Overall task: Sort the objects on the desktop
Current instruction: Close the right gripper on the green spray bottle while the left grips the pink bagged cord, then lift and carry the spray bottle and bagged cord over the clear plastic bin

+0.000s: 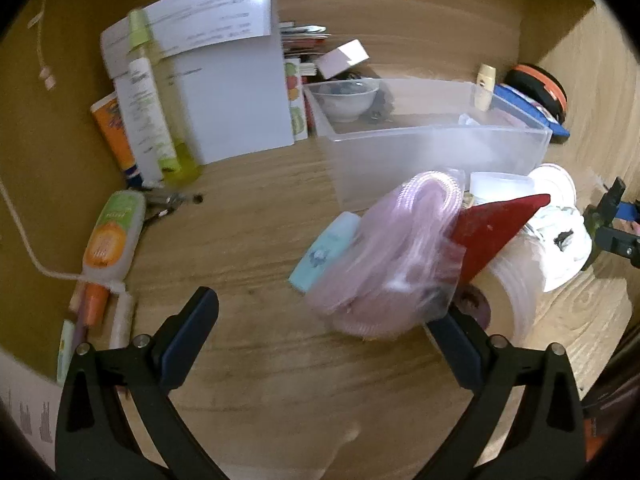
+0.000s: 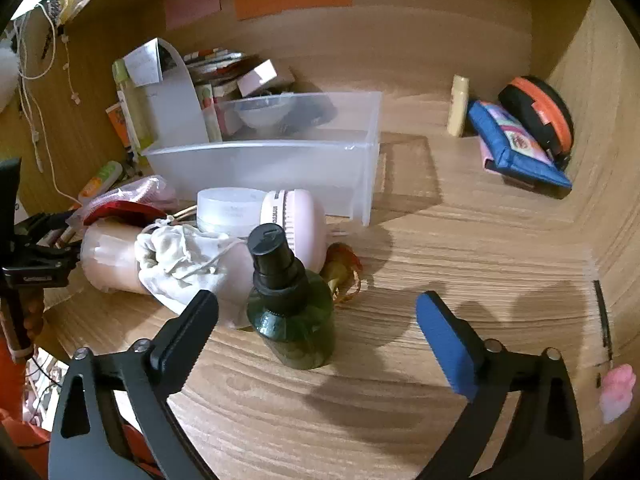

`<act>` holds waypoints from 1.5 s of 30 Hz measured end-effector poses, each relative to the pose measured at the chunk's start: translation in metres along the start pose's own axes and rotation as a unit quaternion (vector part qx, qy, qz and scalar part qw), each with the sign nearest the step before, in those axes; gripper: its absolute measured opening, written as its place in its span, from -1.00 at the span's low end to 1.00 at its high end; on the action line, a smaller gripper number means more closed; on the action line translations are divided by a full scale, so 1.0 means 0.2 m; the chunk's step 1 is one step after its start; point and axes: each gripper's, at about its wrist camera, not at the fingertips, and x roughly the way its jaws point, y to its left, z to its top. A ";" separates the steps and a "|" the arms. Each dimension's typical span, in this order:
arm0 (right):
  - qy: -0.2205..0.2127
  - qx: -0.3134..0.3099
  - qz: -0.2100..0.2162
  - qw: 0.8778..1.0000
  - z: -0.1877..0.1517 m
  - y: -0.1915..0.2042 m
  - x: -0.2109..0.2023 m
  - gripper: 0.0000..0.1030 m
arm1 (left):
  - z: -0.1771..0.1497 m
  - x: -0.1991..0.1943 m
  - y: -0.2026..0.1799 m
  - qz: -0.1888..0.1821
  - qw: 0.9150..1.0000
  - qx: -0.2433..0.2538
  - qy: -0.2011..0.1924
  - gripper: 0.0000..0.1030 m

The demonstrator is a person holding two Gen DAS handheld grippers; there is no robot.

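Observation:
A clear plastic bin stands on the wooden desk. In the left wrist view my left gripper is open; a clear bag of pink cord with a red pointed piece lies just ahead near its right finger. A light blue packet lies beside the bag. In the right wrist view my right gripper is open, with a dark green spray bottle standing upright between its fingers, nearer the left one. Behind it are a white drawstring pouch, a pink round brush and a white jar.
At far left stand tubes and bottles and a white paper holder. An orange-label bottle and pens lie at left. A blue pouch, an orange-black case and a cream tube sit at back right. A white cable hangs at left.

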 end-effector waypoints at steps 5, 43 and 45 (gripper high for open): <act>0.026 0.000 0.006 1.000 0.00 -0.01 0.07 0.42 | 0.04 0.02 -0.02 -0.013 1.000 0.021 -0.003 0.70; 0.022 0.033 0.059 0.997 0.05 -0.09 0.08 -0.25 | 0.20 0.19 0.10 -0.113 0.993 -0.021 0.036 -0.29; 0.020 0.033 0.058 0.998 0.05 -0.09 0.08 -0.25 | 0.20 0.18 0.09 -0.121 0.992 -0.024 0.033 -0.40</act>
